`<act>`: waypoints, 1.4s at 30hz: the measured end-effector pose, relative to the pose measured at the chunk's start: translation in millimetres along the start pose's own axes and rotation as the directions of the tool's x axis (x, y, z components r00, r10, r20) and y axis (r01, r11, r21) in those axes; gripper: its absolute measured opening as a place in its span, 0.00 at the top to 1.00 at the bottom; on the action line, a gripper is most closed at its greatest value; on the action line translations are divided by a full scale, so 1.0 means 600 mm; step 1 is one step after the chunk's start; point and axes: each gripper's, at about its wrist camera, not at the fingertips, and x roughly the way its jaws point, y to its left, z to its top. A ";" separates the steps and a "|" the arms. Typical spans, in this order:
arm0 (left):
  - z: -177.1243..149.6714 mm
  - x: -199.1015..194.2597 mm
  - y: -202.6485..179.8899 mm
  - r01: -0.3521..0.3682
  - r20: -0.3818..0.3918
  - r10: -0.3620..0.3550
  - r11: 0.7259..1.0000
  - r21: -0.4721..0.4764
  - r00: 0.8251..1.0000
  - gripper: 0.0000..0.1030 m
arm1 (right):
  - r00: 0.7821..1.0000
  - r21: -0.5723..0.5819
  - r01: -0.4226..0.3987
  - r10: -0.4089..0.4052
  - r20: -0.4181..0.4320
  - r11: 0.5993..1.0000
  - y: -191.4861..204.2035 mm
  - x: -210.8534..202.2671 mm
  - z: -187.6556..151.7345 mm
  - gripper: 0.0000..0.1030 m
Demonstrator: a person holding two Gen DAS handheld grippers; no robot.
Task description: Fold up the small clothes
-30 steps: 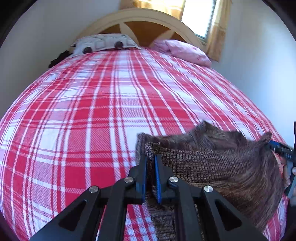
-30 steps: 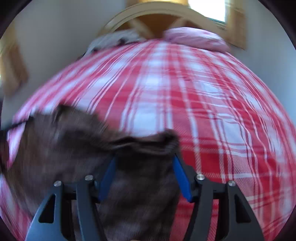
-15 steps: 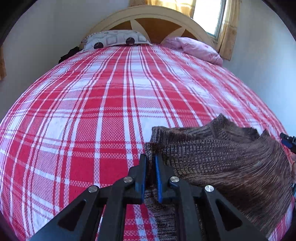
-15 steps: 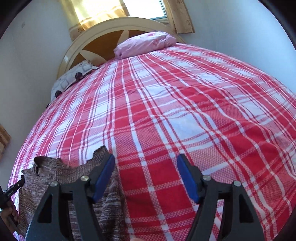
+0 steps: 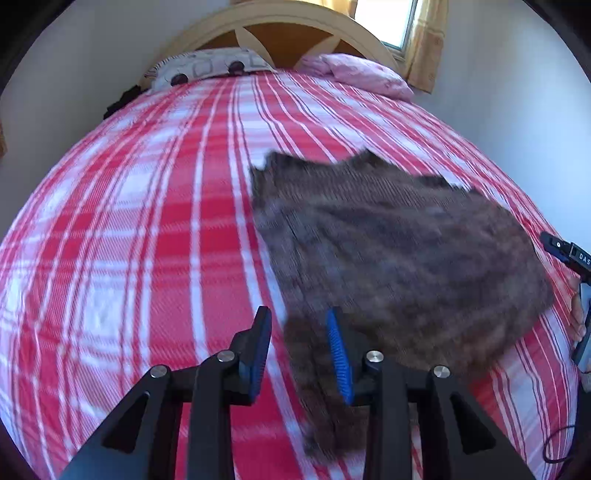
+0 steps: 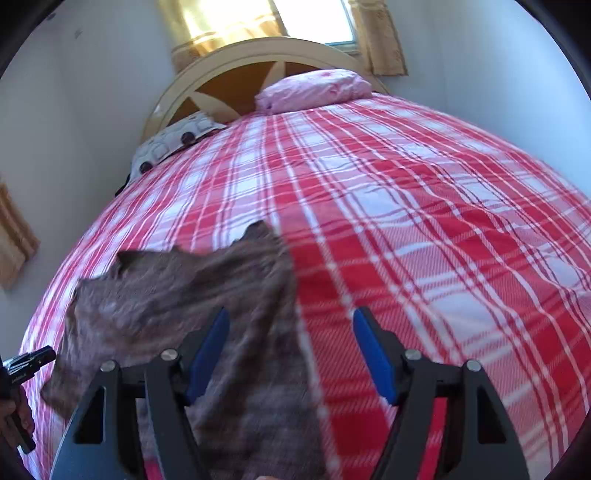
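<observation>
A brown knitted garment lies spread on the red and white plaid bedspread, blurred by motion. My left gripper hangs over the garment's near left edge; its jaws are opening, and a strip of the knit shows between the blue pads, which do not press on it. In the right wrist view the same garment lies at the lower left. My right gripper is open over the garment's right edge and the bedspread, gripping nothing. Each gripper shows at the edge of the other's view.
A patterned pillow and a pink pillow lie at the head of the bed, against a curved headboard. A curtained window is behind it. White walls flank the bed on both sides.
My left gripper let go of the garment's corner and its jaws spread apart. The right gripper had released its corner earlier. The garment now lies flatter, and both grippers have drawn back.
</observation>
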 end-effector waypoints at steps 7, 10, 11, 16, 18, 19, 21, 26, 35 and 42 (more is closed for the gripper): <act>-0.052 -0.009 -0.038 -0.025 -0.008 0.025 0.999 0.040 1.000 0.54 | 0.982 -0.061 0.154 -0.160 -0.100 0.986 0.009 0.002 -0.048 0.36; -0.057 -0.010 -0.037 -0.018 -0.005 0.018 0.999 0.037 1.000 0.54 | 0.982 -0.004 0.104 -0.103 -0.159 0.995 -0.018 0.002 -0.060 0.42; -0.058 -0.009 -0.034 -0.013 -0.003 0.014 0.999 0.036 1.000 0.53 | 0.982 -0.009 0.093 -0.093 -0.167 0.996 -0.019 0.001 -0.063 0.43; -0.058 -0.007 -0.031 0.000 -0.002 0.000 1.000 0.030 1.000 0.52 | 0.981 -0.091 0.070 -0.085 -0.176 0.993 0.005 -0.006 -0.074 0.76; -0.059 -0.007 -0.032 -0.001 0.000 0.001 0.999 0.033 1.000 0.52 | 0.980 -0.093 0.079 -0.095 -0.177 0.992 0.005 -0.004 -0.073 0.82; -0.059 -0.007 -0.033 0.001 0.000 -0.001 1.000 0.030 1.000 0.51 | 0.979 -0.089 0.084 -0.099 -0.176 0.993 0.003 -0.005 -0.071 0.86; -0.059 -0.007 -0.030 0.013 0.000 -0.013 1.000 0.022 1.000 0.51 | 0.978 -0.078 0.081 -0.094 -0.184 0.994 -0.003 -0.005 -0.071 0.88; -0.063 -0.014 -0.022 0.042 0.003 -0.042 0.999 0.004 0.999 0.49 | 0.975 -0.101 0.111 -0.128 -0.182 0.989 0.000 -0.020 -0.076 0.91; -0.071 -0.021 -0.006 0.108 0.017 -0.108 0.994 -0.023 0.994 0.48 | 0.974 -0.042 0.122 -0.128 -0.185 0.992 -0.021 -0.022 -0.071 0.78; -0.076 -0.027 -0.012 0.106 0.028 -0.105 0.994 -0.002 0.994 0.60 | 0.977 -0.096 0.186 -0.194 -0.087 0.978 0.001 -0.079 -0.085 0.60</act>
